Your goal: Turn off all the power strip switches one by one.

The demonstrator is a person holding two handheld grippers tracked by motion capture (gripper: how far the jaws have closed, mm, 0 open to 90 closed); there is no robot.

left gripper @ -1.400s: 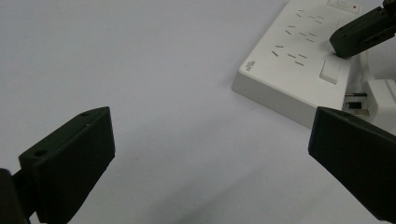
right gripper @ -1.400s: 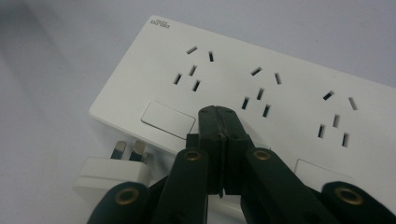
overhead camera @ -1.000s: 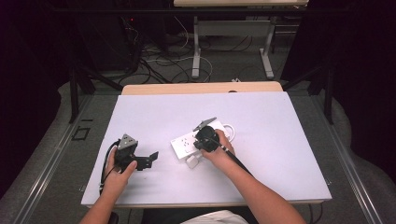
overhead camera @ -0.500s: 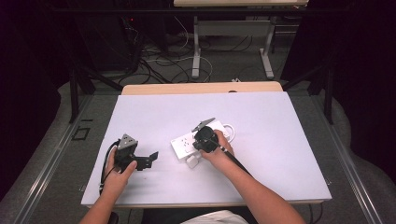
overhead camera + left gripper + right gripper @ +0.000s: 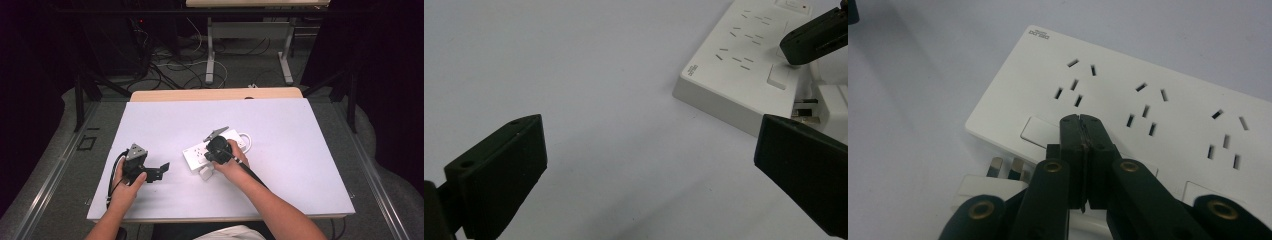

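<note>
A white power strip (image 5: 196, 151) lies in the middle of the white table (image 5: 300, 160); its sockets and switch buttons show in the right gripper view (image 5: 1128, 95). A white plug (image 5: 206, 173) lies loose against its near edge, its metal prongs toward the strip (image 5: 998, 166). My right gripper (image 5: 1081, 122) is shut with nothing between its jaws, its tips just over the strip's near edge beside a switch button (image 5: 1035, 131). My left gripper (image 5: 159, 171) rests on the table left of the strip, open and empty (image 5: 649, 135). The strip (image 5: 744, 65) and the plug (image 5: 831, 107) lie ahead of it.
The strip's white cable (image 5: 246, 140) loops behind the right hand. A wooden board's edge (image 5: 215, 94) runs along the table's far side. On the floor beyond are cables (image 5: 170, 65) and the metal legs of another table (image 5: 210, 55).
</note>
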